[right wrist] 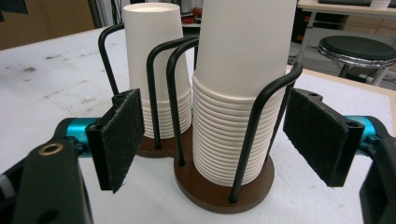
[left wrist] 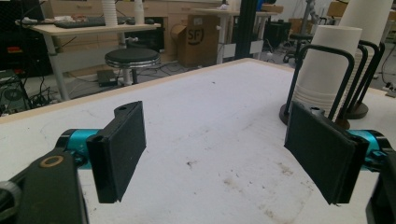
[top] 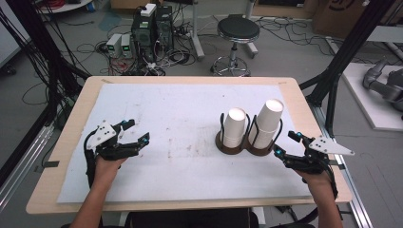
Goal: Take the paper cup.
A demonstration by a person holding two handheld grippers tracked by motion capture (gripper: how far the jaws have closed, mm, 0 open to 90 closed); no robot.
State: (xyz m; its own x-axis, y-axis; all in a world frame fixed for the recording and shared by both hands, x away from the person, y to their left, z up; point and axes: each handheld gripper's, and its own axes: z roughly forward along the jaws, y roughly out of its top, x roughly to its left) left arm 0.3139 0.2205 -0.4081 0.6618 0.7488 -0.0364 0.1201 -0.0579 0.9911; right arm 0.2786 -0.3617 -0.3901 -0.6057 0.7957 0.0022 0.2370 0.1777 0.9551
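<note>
White paper cups stand upside down in two stacks on the right half of the table (top: 62, 142), each stack caged by a black wire holder on a round brown base. The taller stack (top: 267, 122) sits nearest the right gripper (top: 286, 144); the shorter stack (top: 234, 127) is just beside it toward the table's middle, and the two bases (right wrist: 224, 186) touch or nearly touch, though the wires hide the join.

The right gripper hovers just beside the taller stack with its jaws spread wide and nothing between the pads. In the right gripper view the taller stack (right wrist: 233, 93) rises straight ahead between the two black pads, well clear of both, and the curved wire loops (right wrist: 254, 135) of its holder stand in front of the cups, so the bars are met before the paper. The shorter stack (right wrist: 156, 65) shows behind and to the left, partly screened by more wire.

The left gripper (top: 133, 133) hangs over the bare, scuffed white mat (top: 190, 156) on the table's left side, well apart from the cups, its jaws also spread and empty. In the left gripper view the holders (left wrist: 327, 88) appear past the right-hand pad.

Beyond the far edge a black round stool (top: 237, 31) stands on the floor among cables and computer boxes (top: 152, 28).
</note>
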